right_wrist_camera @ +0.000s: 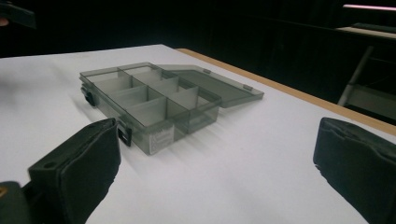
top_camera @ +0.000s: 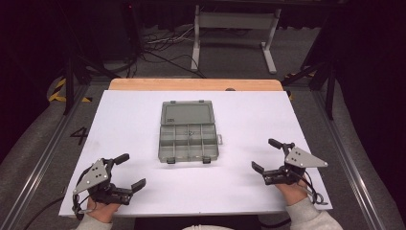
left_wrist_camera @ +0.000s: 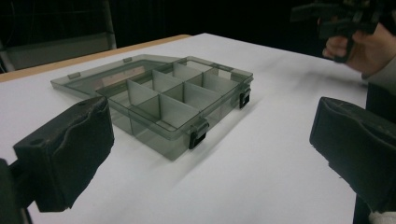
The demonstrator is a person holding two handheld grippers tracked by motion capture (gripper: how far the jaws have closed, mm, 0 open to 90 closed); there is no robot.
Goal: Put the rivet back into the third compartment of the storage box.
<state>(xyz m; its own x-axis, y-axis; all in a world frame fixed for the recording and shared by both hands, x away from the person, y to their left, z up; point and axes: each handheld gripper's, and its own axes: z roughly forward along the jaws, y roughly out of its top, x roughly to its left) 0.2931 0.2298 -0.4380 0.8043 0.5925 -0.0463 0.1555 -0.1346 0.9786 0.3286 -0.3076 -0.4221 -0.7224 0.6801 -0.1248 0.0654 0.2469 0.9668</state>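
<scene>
Both tools sit wide apart and hold nothing: the left gripper [top_camera: 128, 171] at the lower left of the high view, the right gripper [top_camera: 269, 154] at the lower right, each resting near the table's [top_camera: 134, 115] front edge. Between them, mid-frame, lies the smoky grey compartment box [top_camera: 188, 143], its lid [top_camera: 186, 113] flung flat open behind. The left gripper view shows two black latches [left_wrist_camera: 198, 137] on the box front; the right gripper view adds a label [right_wrist_camera: 162, 138] on its end wall.

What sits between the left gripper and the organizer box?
Nothing: between the left gripper and the open organizer box there is bare white table, as the high view and left gripper view show.
</scene>
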